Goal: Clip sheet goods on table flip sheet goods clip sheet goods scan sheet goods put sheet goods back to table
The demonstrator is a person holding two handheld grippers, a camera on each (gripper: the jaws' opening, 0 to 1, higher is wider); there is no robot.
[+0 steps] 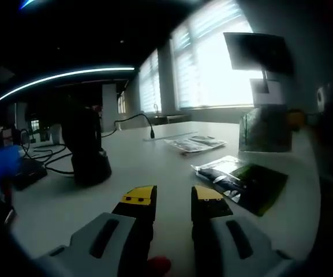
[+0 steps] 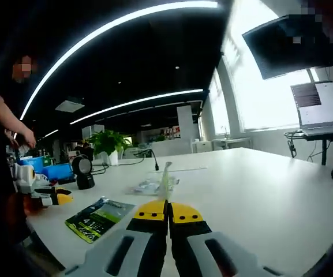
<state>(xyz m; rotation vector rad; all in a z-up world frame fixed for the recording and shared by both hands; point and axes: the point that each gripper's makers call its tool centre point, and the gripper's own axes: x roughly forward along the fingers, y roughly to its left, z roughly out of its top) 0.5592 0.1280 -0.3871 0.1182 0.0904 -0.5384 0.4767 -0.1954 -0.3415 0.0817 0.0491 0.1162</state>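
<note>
Where cables trail: scanner (image 1: 85, 151) (black, upright)

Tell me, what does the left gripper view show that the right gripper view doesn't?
Left gripper view: the left gripper, open, and the flat face of a held sheet. Right gripper view: a plant, a laptop, a person's arm, and the right gripper shut on that sheet, seen edge-on. Both: the table, scanner, green packet and monitor.

packet (image 1: 244, 182) on table (image 1: 143, 167), scanner (image 1: 85, 147) left (cables behind)
</note>
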